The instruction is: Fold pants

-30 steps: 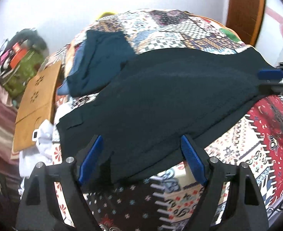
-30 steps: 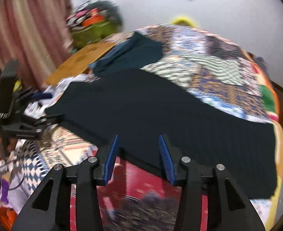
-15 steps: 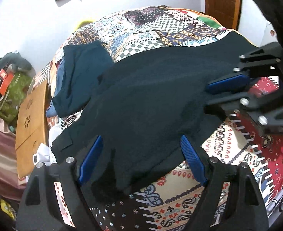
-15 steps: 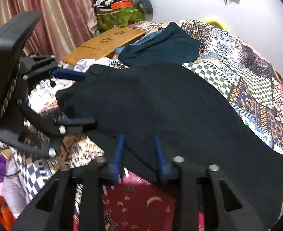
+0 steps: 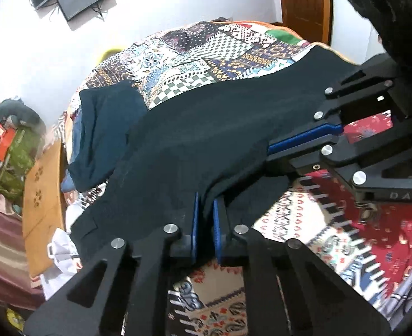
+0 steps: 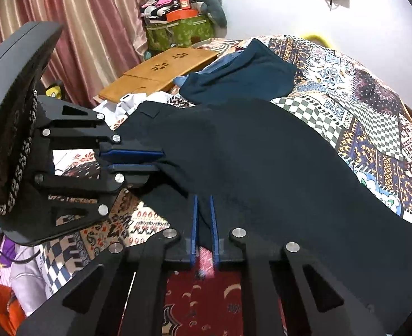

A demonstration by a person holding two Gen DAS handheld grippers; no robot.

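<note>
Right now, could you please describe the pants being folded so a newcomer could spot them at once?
On the patchwork bedspread, two dark garments lie. The pants are the larger, near-black one at the near edge, pinched by both tools, unlike the smaller folded teal garment behind them.

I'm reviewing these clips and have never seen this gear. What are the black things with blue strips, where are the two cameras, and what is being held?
Each is a hand-held claw a person carries, with a fisheye camera looking along its two fingers. The left-wrist view shows the left claw at the bottom and the right claw reaching in from the right. The right-wrist view shows the reverse. Both are pinched shut on the near edge of the dark pants, which lie on a patchwork bedspread. A teal garment and a wooden tray lie beyond.
</note>
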